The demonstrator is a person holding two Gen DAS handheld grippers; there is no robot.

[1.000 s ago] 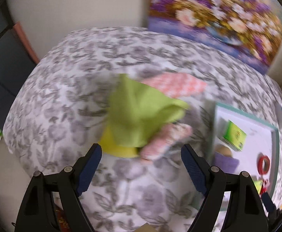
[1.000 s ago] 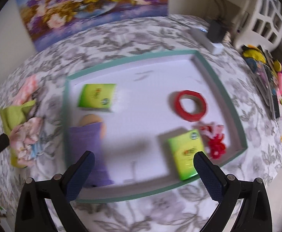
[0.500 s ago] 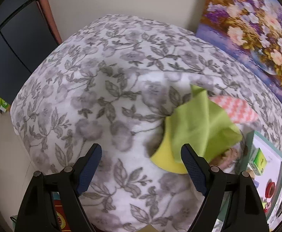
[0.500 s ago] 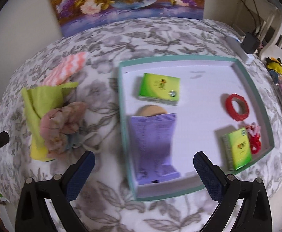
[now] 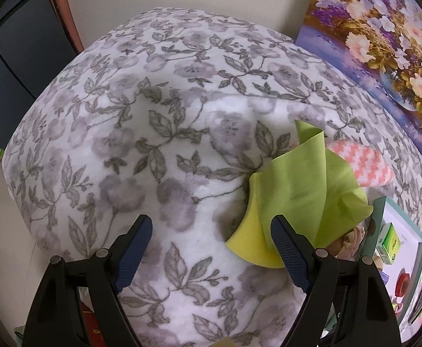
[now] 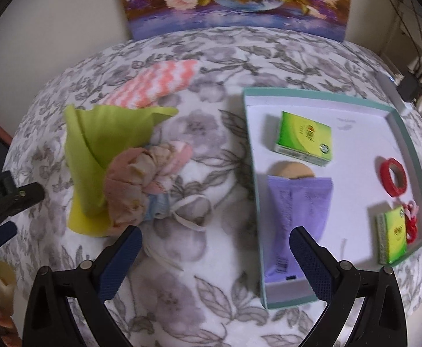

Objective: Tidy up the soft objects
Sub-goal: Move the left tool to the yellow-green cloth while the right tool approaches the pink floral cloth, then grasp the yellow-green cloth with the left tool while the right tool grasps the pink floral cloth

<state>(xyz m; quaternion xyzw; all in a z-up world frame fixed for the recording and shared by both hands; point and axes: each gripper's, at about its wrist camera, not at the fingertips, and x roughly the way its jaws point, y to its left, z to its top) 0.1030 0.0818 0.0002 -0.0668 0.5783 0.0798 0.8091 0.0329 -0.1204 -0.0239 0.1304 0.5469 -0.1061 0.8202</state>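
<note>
A: Left wrist view first. What does the surface look like?

B: A plush floral cover (image 5: 159,133), white with grey leaves and mauve blossoms, is draped over the tabletop and rounds off at the far and left edges. A pale wall stands behind it, with a dark cabinet panel (image 5: 5,66) at the left and a flower painting (image 5: 384,43) leaning at the right.

A: And the soft things?

B: A green cloth (image 5: 303,190) lies crumpled right of centre, a yellow sponge (image 5: 248,243) poking out beneath it and a pink-and-white zigzag cloth (image 5: 364,164) just behind. The left gripper (image 5: 211,248) hangs above bare cover, jaws spread wide, nothing between them; its right finger overlaps the cloth's edge in the picture, but contact I cannot tell.

A: Now the right wrist view.

B: Same cover, with the painting (image 6: 234,0) against the wall at the back. The green cloth (image 6: 109,144) sits at left, a pinkish fabric bundle (image 6: 135,182) resting against it and a white cord (image 6: 190,214) trailing beside. The zigzag cloth (image 6: 156,84) lies behind. At right, a teal-rimmed tray (image 6: 251,173) holds 2 green boxes (image 6: 303,138), a purple packet (image 6: 297,211) over a tan disc and a red tape roll (image 6: 393,179).

A: The right gripper?

B: The right gripper (image 6: 214,260) is wide open and empty, over the cover between the bundle and the tray.
</note>
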